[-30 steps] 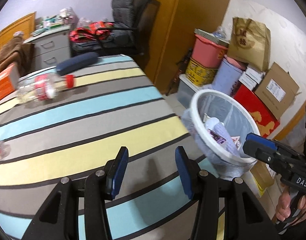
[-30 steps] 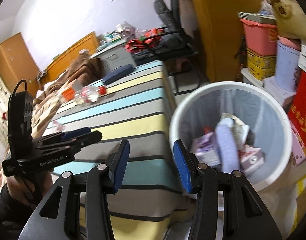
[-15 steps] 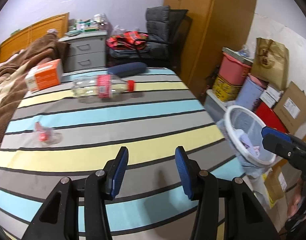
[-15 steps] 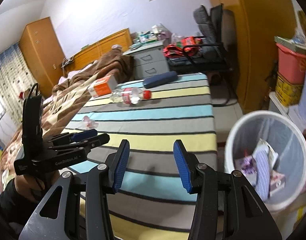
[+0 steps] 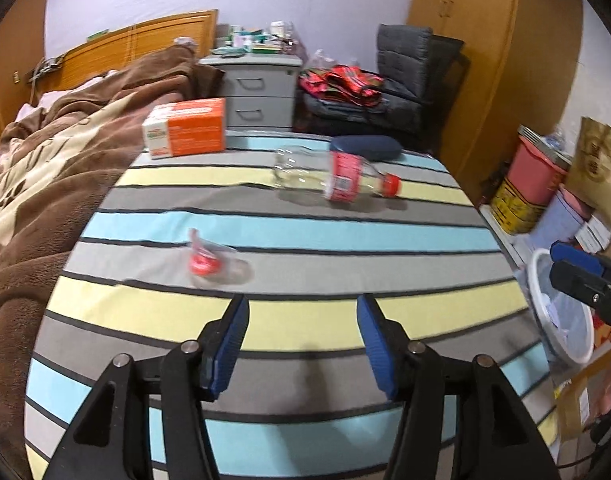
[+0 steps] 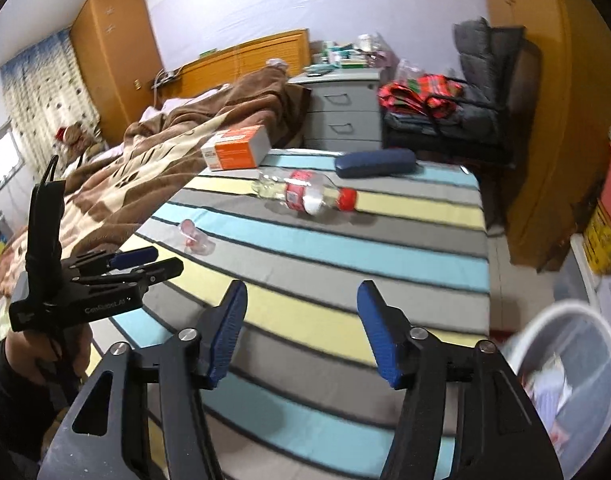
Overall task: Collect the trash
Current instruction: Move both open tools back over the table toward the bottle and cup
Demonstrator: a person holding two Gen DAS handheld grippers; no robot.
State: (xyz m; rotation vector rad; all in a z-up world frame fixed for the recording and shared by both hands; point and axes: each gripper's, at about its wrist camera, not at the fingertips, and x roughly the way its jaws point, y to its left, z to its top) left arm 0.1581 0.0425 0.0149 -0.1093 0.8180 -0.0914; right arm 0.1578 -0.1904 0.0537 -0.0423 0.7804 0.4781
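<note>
On the striped table (image 5: 289,232) (image 6: 385,256) lie a clear plastic bottle (image 5: 333,178) (image 6: 305,194) with a red label and cap, a small crumpled clear wrapper with red (image 5: 203,260) (image 6: 193,236), and an orange box (image 5: 187,128) (image 6: 235,148). My left gripper (image 5: 301,334) (image 6: 145,262) hovers over the near stripes, its jaws opening with nothing between them. My right gripper (image 6: 301,328) (image 5: 573,266) is also opening and empty, above the table's near right part. A white bin (image 6: 565,384) (image 5: 561,312) with trash inside stands beside the table's right edge.
A dark blue case (image 5: 365,148) (image 6: 375,163) lies at the table's far end. A bed with a brown blanket (image 5: 45,168) flanks the left. Grey drawers (image 5: 257,88), a chair with clothes (image 5: 369,88) and stacked boxes (image 5: 545,184) stand behind and to the right.
Both views have swung left from the bin toward the table's trash; the bin slid to the right edge. Both pairs of jaws stand wider apart than before.
</note>
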